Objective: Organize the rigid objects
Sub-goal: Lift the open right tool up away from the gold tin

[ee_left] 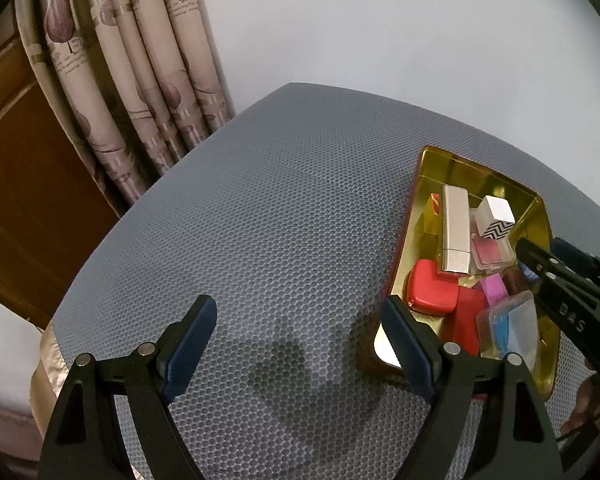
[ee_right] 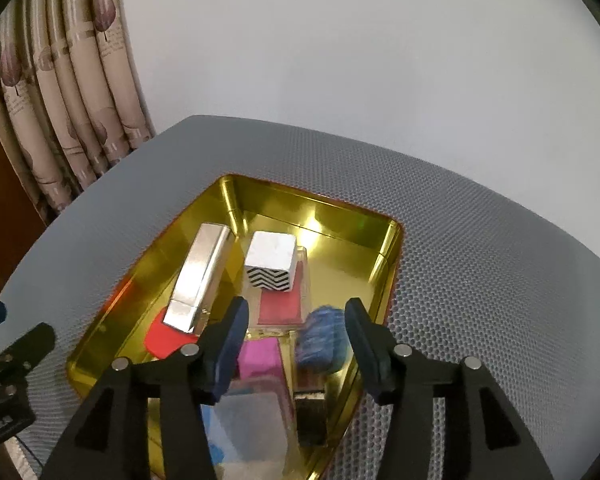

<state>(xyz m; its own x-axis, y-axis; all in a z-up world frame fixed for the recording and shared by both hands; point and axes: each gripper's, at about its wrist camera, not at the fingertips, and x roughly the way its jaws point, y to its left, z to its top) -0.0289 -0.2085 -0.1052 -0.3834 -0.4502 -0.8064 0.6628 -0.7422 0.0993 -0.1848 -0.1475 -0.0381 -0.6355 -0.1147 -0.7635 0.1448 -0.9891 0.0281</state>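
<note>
1. Fingers of the right gripper point(ee_right: 296, 336) are standing apart, hovering over the gold tin point(ee_right: 336, 216) with a blurred blue thing point(ee_right: 320, 336) lying between them.
2. Left gripper point(ee_left: 300, 332) is gaping over the grey mat point(ee_left: 260, 220), its right finger just beside the tin's near corner.
3. Silver case point(ee_right: 200, 276) and zigzag box point(ee_right: 270, 260) are lying inside the tin.

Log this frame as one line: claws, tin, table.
left claw: open, empty, over grey mat | right claw: open, empty, over gold tin | blue item: blurred, between the fingers | tin: holds all visible items
</note>
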